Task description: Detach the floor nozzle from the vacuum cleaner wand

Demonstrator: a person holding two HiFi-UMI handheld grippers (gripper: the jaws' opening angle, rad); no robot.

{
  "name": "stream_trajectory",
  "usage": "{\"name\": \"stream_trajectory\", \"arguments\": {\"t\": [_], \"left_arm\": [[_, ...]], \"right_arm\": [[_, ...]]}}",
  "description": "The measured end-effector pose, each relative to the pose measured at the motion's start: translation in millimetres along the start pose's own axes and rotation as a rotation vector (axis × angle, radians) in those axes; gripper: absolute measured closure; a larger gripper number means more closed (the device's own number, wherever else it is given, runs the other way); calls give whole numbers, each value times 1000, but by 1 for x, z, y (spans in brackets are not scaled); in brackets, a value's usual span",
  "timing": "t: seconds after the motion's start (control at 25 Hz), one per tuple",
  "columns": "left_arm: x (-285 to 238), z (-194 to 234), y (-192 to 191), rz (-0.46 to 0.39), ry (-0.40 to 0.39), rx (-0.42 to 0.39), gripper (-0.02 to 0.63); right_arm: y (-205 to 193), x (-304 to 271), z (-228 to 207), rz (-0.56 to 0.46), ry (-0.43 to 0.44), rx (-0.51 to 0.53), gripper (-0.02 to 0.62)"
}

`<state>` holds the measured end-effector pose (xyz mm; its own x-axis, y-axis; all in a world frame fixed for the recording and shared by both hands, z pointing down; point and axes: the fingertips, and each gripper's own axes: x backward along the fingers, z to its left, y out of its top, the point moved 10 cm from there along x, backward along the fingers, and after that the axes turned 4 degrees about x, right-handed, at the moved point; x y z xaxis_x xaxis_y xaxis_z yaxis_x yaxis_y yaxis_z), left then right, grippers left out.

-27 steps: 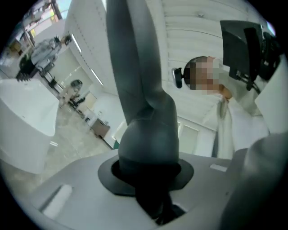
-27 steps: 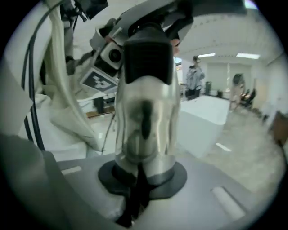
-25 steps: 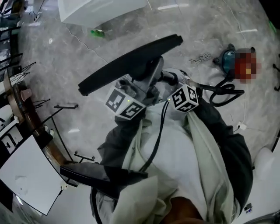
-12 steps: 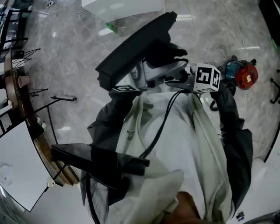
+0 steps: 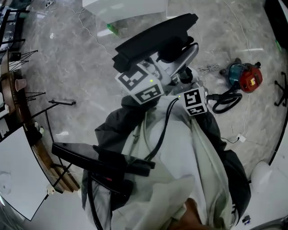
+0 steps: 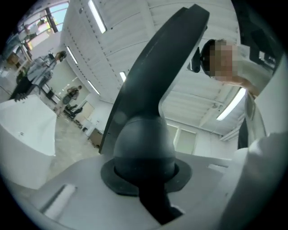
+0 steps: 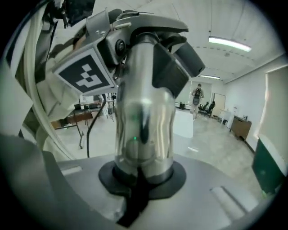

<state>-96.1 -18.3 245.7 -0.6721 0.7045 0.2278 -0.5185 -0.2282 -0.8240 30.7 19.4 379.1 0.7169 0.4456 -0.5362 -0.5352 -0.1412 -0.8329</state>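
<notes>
Taking clock directions from the middle of the head view, we find open marble floor [image 5: 76, 81] at ten o'clock, as far as the wire rack [image 5: 18, 58] at nine. At twelve the black floor nozzle [image 5: 153, 38] and its metal wand [image 5: 186, 56] bar the way, with a white table [image 5: 121, 6] beyond them. Between two and three lie the hose loop [image 5: 225, 101] and the red vacuum body [image 5: 246, 77]. Our jacket [image 5: 189, 170] fills six, and a black bar [image 5: 90, 157] juts across at eight.

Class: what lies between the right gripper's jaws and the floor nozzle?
The metal wand: the right gripper is shut on it, and it runs up to the floor nozzle. Seen in right gripper view and head view.
</notes>
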Motion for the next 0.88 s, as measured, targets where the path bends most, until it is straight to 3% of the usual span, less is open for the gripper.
{"name": "stream_trajectory", "arguments": {"t": [0.08, 0.2, 0.28, 0.32, 0.36, 0.44, 0.52, 0.64, 0.72, 0.8, 0.88], "left_arm": [[-4, -7, -1, 20, -181, -9, 529], [-8, -17, -2, 31, -560, -3, 529], [-14, -20, -2, 19, -706, 10, 532], [-17, -20, -1, 10, -737, 17, 531], [-19, -19, -1, 0, -739, 23, 531], [-25, -14, -2, -17, -646, 32, 531], [-26, -11, -7, -17, -453, 36, 534], [-19, -8, -15, -22, -52, 24, 535], [-14, -6, -18, -33, 126, 12, 535], [-13, -6, -18, -36, 116, 0, 534], [-15, -13, -18, -33, -34, -16, 532]], "right_arm": [[-2, 9, -2, -32, 141, 7, 558], [-3, 27, -6, -112, 591, 36, 556], [3, 33, -12, -140, 850, 42, 555], [6, 34, -17, -126, 910, 38, 555], [6, 33, -24, -102, 916, 29, 555], [2, 31, -34, -67, 804, 0, 558], [-7, 28, -35, -56, 596, -7, 560], [-17, 22, -26, -3, 232, 0, 558], [-19, 16, -21, 23, 73, 11, 558], [-18, 14, -20, 14, 67, 25, 558], [-17, 18, -22, -13, 166, 54, 558]]}}
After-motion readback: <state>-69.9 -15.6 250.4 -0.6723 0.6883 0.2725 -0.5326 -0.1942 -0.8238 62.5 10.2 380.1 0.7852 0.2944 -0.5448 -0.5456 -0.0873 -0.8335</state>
